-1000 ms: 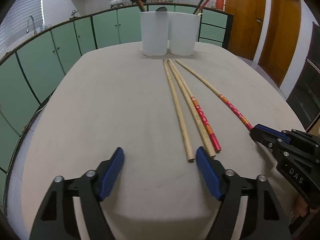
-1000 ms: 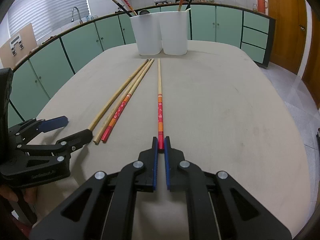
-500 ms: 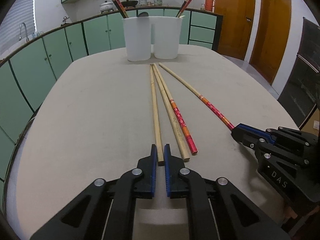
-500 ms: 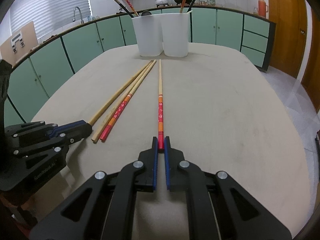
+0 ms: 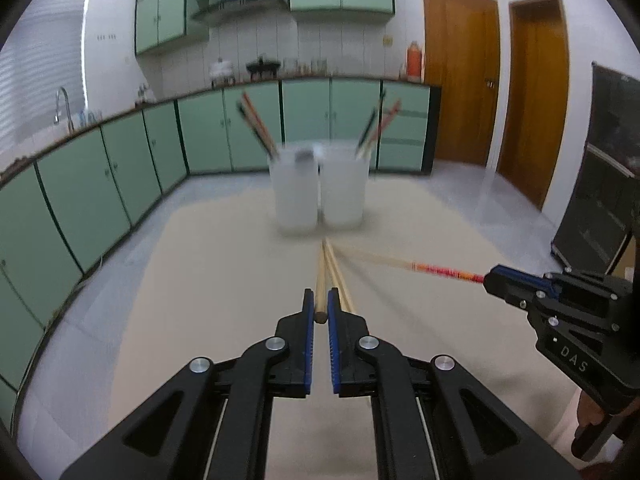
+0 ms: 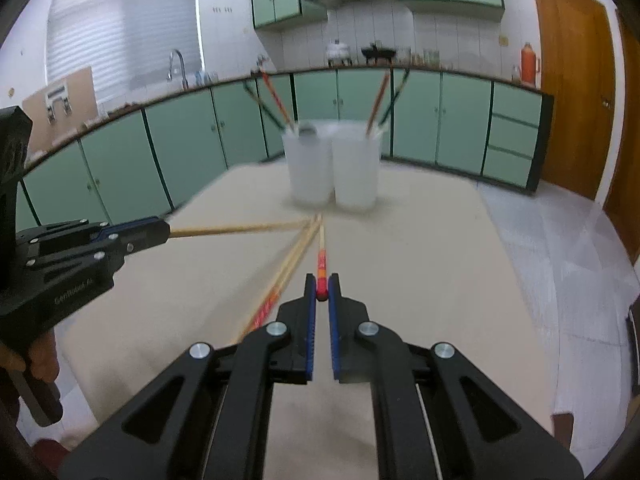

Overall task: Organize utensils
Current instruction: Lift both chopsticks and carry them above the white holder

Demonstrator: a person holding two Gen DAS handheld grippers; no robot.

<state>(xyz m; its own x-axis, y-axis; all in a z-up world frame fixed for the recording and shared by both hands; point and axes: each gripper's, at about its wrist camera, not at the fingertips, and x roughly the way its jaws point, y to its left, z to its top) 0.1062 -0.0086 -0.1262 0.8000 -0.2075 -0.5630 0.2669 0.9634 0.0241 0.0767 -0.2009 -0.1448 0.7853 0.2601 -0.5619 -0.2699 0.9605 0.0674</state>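
Note:
My left gripper (image 5: 319,304) is shut on the near end of a plain wooden chopstick (image 5: 320,280), raised above the beige table (image 5: 180,280). My right gripper (image 6: 321,288) is shut on the red end of a patterned chopstick (image 6: 321,258), also lifted. Each shows in the other's view: the right gripper (image 5: 490,279) with its red chopstick (image 5: 440,270), the left gripper (image 6: 162,232) with the plain chopstick (image 6: 240,227). Two more chopsticks (image 6: 280,280) lie on the table. At the far end stand two white cups (image 5: 296,192) (image 5: 344,188), each holding chopsticks.
Green cabinets (image 5: 100,184) run along the left and back beyond the table. Wooden doors (image 5: 460,80) are at the right, and a dark case (image 5: 592,220) stands by the table's right side. The table's edge (image 6: 500,240) falls to a tiled floor.
The left gripper went from open to shut on the plain chopstick. Both grippers then rose, lifting the near ends of their chopsticks off the table.

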